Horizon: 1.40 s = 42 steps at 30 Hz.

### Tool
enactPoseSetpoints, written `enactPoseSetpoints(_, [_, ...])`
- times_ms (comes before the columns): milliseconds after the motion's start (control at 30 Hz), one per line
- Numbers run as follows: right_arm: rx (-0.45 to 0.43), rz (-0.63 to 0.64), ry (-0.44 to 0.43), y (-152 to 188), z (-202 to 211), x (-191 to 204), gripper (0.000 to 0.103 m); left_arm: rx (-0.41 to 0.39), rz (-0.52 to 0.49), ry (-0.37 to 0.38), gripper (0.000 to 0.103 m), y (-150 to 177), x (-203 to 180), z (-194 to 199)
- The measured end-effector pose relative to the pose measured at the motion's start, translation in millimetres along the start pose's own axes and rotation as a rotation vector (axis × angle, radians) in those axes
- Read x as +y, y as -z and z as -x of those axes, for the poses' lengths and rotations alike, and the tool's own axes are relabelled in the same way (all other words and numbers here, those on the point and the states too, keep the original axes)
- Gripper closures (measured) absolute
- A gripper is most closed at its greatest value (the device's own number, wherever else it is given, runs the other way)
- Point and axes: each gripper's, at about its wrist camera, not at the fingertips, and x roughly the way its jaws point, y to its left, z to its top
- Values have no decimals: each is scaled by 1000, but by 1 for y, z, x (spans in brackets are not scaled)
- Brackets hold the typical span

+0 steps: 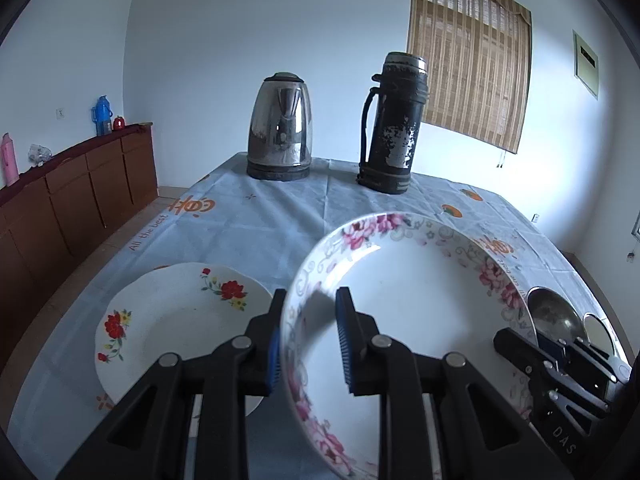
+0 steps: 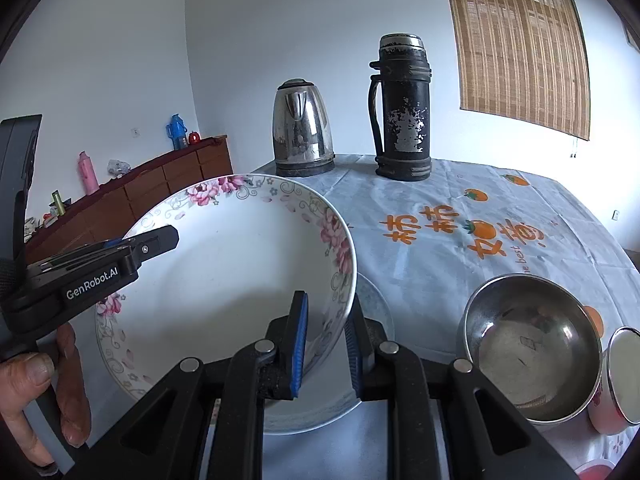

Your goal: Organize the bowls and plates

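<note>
Two grippers, the left gripper (image 1: 308, 340) and the right gripper (image 2: 326, 344), each have jaws clamped on the rim of one pink-flowered bowl (image 1: 400, 300). One red-flowered plate (image 1: 172, 320) lies left of the left jaws. One steel bowl (image 2: 532, 344) and one cup (image 2: 620, 380) sit right of the right jaws. Beyond the jaws stand one kettle (image 1: 280, 128) and one black flask (image 1: 394, 124).

You hold a white bowl (image 1: 408, 300) rimmed with pink flowers; lower left, a white plate (image 1: 168, 320) shows red blooms.
</note>
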Motion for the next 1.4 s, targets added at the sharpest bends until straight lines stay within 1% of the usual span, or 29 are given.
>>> enactPoseSetpoints(300, [33,-17,46,2,-11,-8,83,35,6,29,82,0,-6,-25])
enactPoseSetpoints(767, [88,-16,77,9,-26,-12,83,110,-2,62,82,8,-6,-48])
enactPoseSetpoints(1267, [127,-30,91,13,-34,-17,83,167,-15,80,81,15,-9,-61])
enactPoseSetpoints(1400, [134,-26,94,13,-35,-17,83,166,-27,71,80,16,-11,-62])
